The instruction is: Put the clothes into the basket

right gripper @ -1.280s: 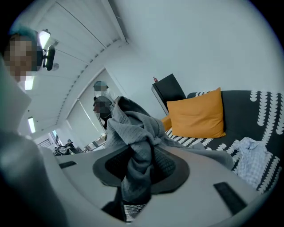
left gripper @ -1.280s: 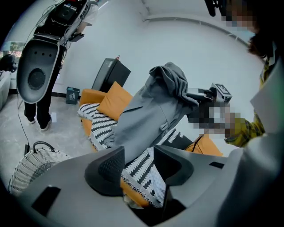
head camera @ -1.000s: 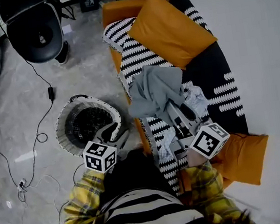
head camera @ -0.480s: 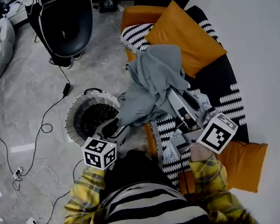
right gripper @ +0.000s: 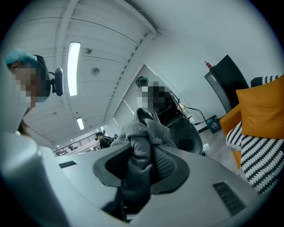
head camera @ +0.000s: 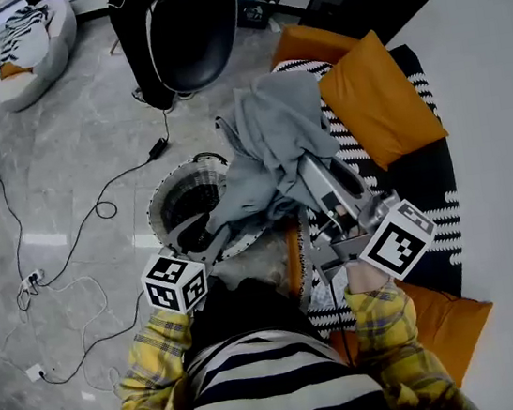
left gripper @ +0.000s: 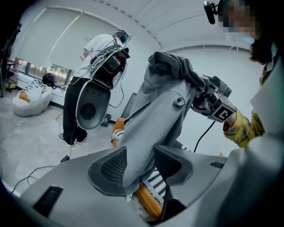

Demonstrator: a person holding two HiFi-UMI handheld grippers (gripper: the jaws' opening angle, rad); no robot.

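The grey marbled floor (head camera: 61, 160) fills the left of the head view, with a thin black cable (head camera: 97, 212) looping across it. To its right stands the basket (head camera: 158, 215): round and woven, with a pale rim and a dark interior.

At the basket's lower rim, the left gripper (head camera: 196, 234) pinches a lower fold of the grey garment (head camera: 270, 136). In the left gripper view, its ribbed pads (left gripper: 113, 166) press on soft waffle-knit cloth. The garment hangs in loose folds above the basket's right rim and the sofa edge.

The right gripper (head camera: 314, 172) clamps a bunched upper fold of the same garment (right gripper: 142, 133). Its jaws are closed on the cloth in the right gripper view.

At far right, a square orange cushion (head camera: 379, 101) rests on a black-and-white patterned throw (head camera: 431, 165).

One second earlier, the garment lay heaped on the throw. It is now clear of the sofa and drawn left toward the basket. Both grippers sit higher in the frame.
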